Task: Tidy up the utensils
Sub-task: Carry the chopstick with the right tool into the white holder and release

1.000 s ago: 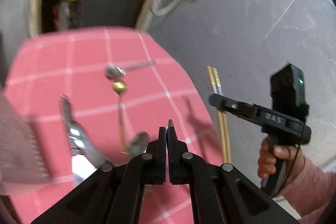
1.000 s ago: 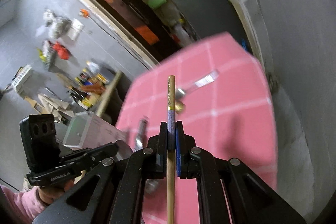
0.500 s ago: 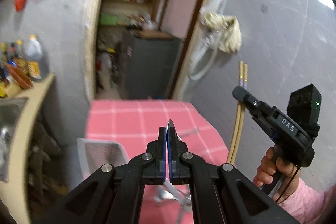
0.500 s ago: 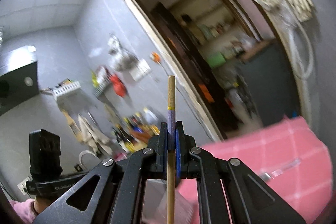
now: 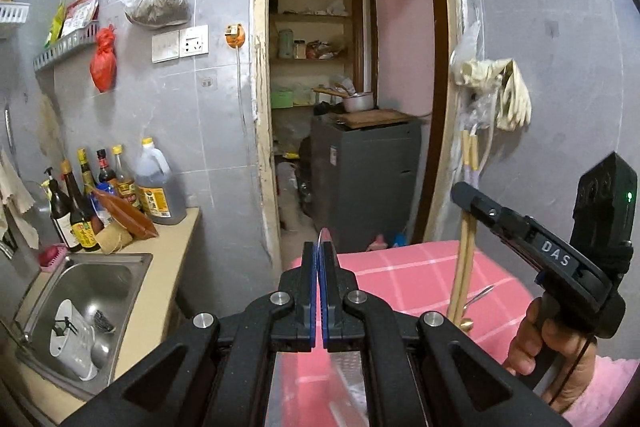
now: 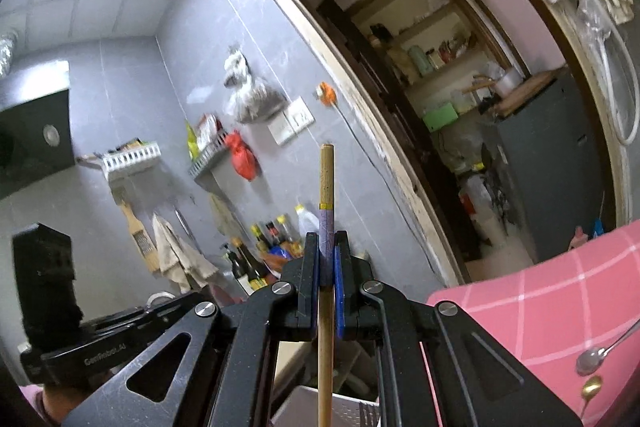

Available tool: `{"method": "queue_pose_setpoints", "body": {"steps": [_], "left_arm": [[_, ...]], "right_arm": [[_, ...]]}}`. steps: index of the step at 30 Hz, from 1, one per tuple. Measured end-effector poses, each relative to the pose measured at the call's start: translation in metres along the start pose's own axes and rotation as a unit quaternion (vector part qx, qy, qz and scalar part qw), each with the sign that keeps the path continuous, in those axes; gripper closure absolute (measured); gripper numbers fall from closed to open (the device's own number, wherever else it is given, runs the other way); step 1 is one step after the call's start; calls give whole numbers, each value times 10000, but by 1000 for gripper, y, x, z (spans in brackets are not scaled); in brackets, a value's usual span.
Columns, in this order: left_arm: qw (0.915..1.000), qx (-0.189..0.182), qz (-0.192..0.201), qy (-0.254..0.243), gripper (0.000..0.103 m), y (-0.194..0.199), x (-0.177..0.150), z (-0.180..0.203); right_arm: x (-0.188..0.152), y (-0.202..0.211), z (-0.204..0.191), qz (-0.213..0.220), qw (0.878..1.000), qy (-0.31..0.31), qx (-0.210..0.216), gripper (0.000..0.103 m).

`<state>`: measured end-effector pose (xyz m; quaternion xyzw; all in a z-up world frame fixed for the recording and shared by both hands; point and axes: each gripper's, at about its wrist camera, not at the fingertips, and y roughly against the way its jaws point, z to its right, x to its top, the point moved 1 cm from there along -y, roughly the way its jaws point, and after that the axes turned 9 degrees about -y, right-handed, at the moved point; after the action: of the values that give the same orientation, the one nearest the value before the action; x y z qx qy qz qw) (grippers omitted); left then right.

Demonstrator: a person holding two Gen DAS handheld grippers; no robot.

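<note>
The right claw (image 6: 327, 255), matte black with blue pads, is clamped on a pair of slim round bamboo chopsticks (image 6: 326, 187) banded in purple and yellow, held upright above the worktop covered in a pink cloth with a white grid (image 5: 420, 279). The left claw (image 5: 320, 267) is pressed nearly closed on a thin silvery metal edge, too little of it showing to name. A shiny steel spoon (image 6: 592, 357) and a small gold spoon (image 6: 591, 385) lie close together on the cloth. A white perforated plastic basket (image 6: 352, 409) sits below the right claw.
</note>
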<state>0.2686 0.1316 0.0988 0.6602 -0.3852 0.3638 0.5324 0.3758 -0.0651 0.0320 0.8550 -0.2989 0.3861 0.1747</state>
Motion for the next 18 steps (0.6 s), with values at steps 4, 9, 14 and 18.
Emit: {"method": "queue_pose_setpoints", "body": {"steps": [4, 9, 14, 18], "left_arm": [[9994, 202, 99, -273, 101, -8, -13, 8], [9978, 292, 124, -587, 101, -12, -33, 22], [9983, 130, 53, -557, 101, -9, -50, 31], [9989, -67, -82, -467, 100, -5, -59, 36]], "right_arm": [[-21, -7, 3, -71, 9988, 415, -246, 97], [-33, -4, 0, -208, 9941, 977, -430, 97], [-36, 9, -5, -427, 9896, 1331, -339, 97], [-38, 14, -9, -688, 9869, 1437, -273, 97]]}}
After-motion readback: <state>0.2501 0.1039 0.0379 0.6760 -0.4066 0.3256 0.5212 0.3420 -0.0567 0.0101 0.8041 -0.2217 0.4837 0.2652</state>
